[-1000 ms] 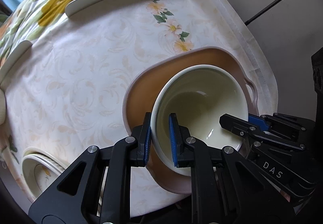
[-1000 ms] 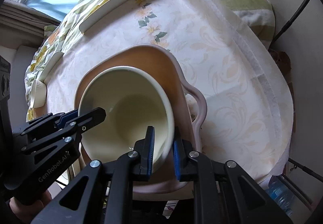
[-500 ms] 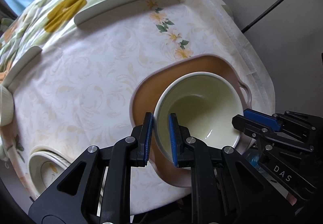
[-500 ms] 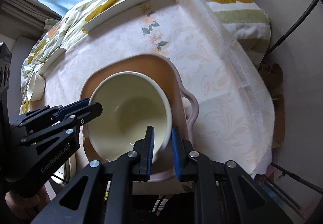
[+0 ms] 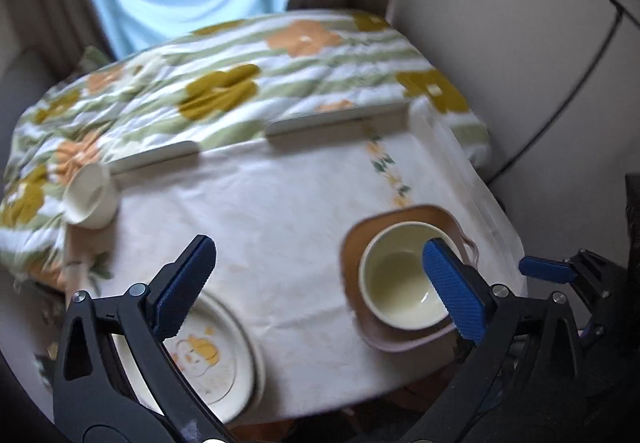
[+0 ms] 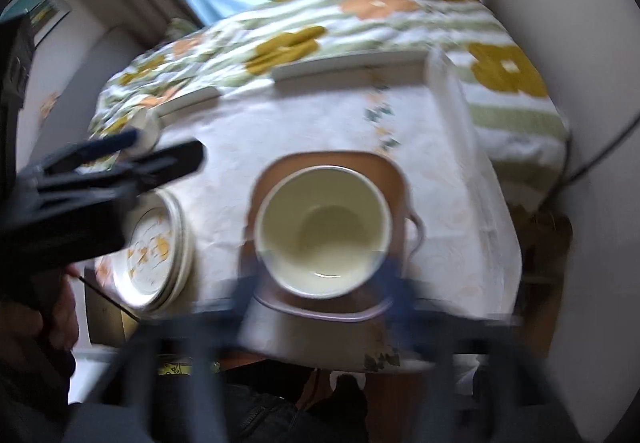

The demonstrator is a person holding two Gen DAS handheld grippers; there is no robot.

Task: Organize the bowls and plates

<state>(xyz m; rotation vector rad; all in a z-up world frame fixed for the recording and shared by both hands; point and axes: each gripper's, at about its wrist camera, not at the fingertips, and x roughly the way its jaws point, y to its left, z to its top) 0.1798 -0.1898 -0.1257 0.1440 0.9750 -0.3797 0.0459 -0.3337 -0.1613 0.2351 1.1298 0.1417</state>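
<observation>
A cream bowl stands inside a brown-and-pink handled dish near the table's front right edge. My left gripper is open and empty, pulled back above the table. My right gripper is open, blurred by motion, its fingers either side of the bowl's near rim and apart from it. A stack of flowered plates lies at the front left. A small white bowl lies tipped at the far left.
A white tablecloth covers the small table. A flowered quilt lies behind it. Two flat white plates lean at the table's far edge. A wall and a cable are on the right.
Both grippers let go of the cream bowl's rim, opened wide and pulled back and up. The bowl stays in the brown dish.
</observation>
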